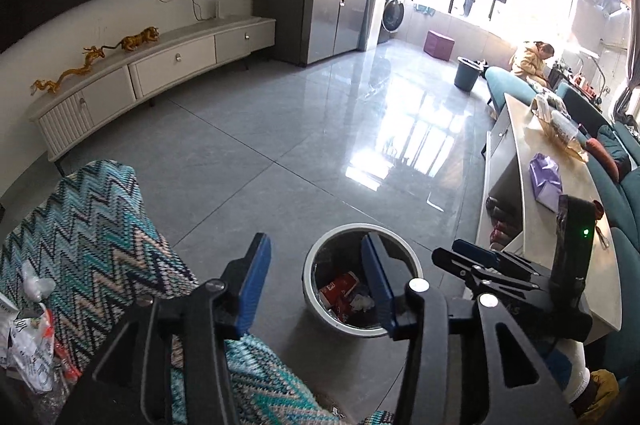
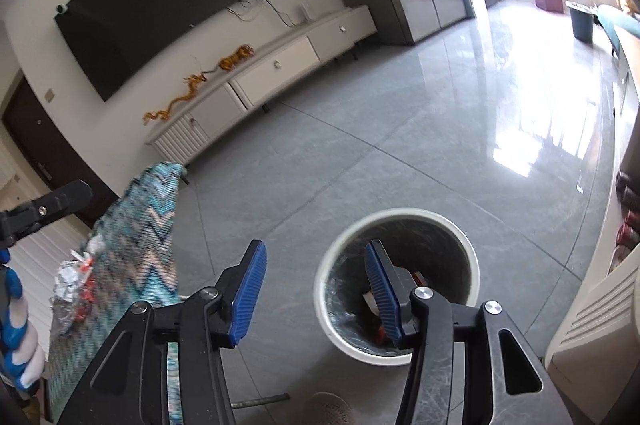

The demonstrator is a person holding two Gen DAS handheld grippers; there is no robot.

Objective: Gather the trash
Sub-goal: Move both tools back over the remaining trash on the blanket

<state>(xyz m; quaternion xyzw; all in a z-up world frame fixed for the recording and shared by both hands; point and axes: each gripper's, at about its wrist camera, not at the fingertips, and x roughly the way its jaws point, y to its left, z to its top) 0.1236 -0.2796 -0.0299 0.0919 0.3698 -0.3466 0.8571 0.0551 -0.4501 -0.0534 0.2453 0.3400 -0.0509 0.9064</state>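
Observation:
A round white trash bin point(image 1: 316, 261) with a dark liner stands on the grey floor and holds red packaging point(image 1: 340, 289) and crumpled paper. It also shows in the right wrist view point(image 2: 472, 257). My left gripper point(image 1: 316, 285) is open and empty, above and just left of the bin. My right gripper point(image 2: 316, 293) is open and empty, over the bin's left edge; it also shows in the left wrist view point(image 1: 472, 261). Crumpled wrappers point(image 1: 28, 341) lie on a zigzag-patterned cloth point(image 1: 96, 237) at the left. They also show in the right wrist view point(image 2: 74, 285).
A low table point(image 1: 556, 193) with a purple bag point(image 1: 544, 177) stands at the right, with a teal sofa point(image 1: 624, 193) behind. A white TV cabinet point(image 1: 160, 69) runs along the far wall. A dark bucket point(image 1: 466, 73) stands far off.

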